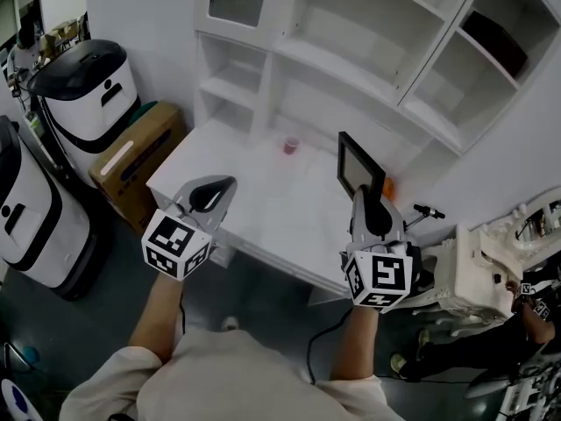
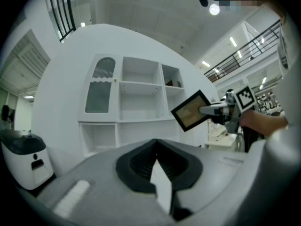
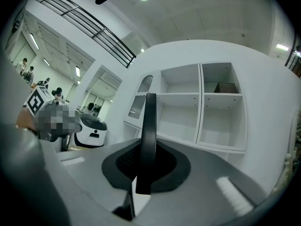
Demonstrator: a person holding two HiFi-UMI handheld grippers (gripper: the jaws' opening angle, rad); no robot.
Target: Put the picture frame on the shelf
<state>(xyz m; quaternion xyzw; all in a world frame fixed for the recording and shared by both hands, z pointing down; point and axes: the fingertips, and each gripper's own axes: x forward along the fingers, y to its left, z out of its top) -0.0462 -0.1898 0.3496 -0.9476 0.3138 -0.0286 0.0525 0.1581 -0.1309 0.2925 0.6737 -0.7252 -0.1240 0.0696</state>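
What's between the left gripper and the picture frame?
In the head view, just bare white table between the left gripper and the picture frame; a small pink thing sits farther back.

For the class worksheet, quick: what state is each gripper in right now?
Left gripper: closed, holding nothing.
Right gripper: closed on the picture frame.

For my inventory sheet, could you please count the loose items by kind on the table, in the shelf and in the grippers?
Picture frame: 1
Small red item: 1
Small orange item: 1
Dark box: 1
Total: 4
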